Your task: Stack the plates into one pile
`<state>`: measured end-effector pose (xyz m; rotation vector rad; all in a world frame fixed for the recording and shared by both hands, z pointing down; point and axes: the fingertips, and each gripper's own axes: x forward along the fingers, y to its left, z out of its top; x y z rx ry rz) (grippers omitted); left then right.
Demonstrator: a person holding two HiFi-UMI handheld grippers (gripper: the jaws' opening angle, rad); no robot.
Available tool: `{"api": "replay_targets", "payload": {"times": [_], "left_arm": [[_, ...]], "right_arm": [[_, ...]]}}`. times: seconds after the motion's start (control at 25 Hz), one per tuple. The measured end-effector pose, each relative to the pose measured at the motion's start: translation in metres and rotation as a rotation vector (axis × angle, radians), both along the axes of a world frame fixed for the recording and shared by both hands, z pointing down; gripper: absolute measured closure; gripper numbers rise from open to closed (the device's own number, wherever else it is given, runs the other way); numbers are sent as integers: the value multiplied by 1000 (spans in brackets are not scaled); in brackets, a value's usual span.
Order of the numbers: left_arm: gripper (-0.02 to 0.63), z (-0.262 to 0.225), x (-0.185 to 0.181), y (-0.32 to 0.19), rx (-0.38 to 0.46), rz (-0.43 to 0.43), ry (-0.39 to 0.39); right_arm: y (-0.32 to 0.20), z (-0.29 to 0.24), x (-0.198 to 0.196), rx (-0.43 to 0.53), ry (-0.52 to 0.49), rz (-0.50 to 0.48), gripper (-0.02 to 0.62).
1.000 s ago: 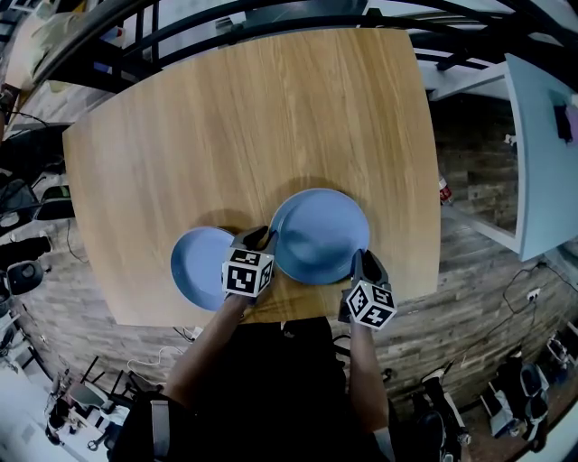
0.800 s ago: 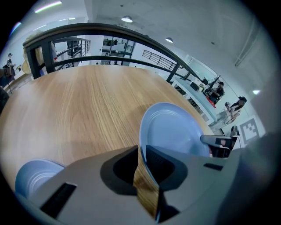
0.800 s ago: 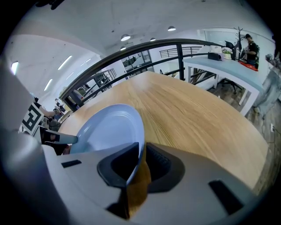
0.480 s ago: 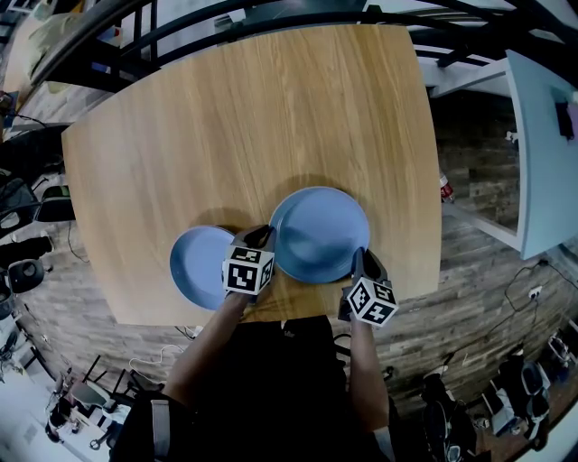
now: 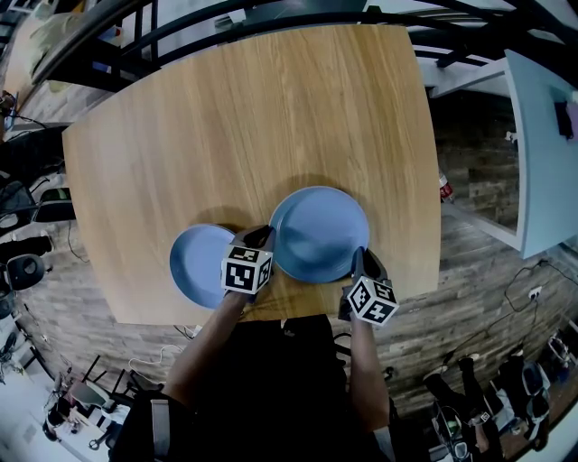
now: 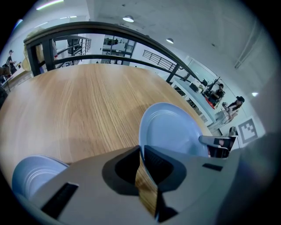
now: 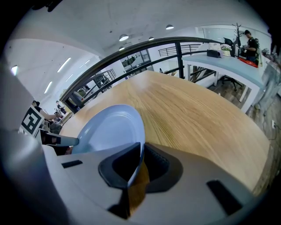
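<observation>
Two blue plates lie on the wooden table (image 5: 244, 126). The larger plate (image 5: 319, 235) is near the front edge, and the smaller plate (image 5: 199, 266) rests to its left, apart from it. My left gripper (image 5: 262, 239) is at the larger plate's left rim. Its jaws have just been closing with that rim between them, and the pads now pinch it. My right gripper (image 5: 361, 260) is shut on the same plate's front right rim. The left gripper view shows the larger plate (image 6: 171, 129) and the smaller plate (image 6: 33, 173). The right gripper view shows the larger plate (image 7: 109, 127).
A dark metal railing (image 5: 271, 18) runs behind the table's far edge. A white desk (image 5: 542, 153) stands to the right, across a gap of wooden floor. The table's front edge (image 5: 298, 311) lies just below both grippers, close to the person's body.
</observation>
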<state>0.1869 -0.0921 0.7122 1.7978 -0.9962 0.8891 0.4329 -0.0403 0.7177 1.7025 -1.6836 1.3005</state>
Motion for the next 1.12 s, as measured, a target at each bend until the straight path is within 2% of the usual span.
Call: {"api": "replay_targets", "payload": {"times": [0.4,1.12], "left_arm": [[558,-12,9,3,20,7,24],[561,-54,31,24,113,-15,72]], "right_arm": [[2,-13,9,19,10,8,549],[17,-56,33,103,17,9,552]]}}
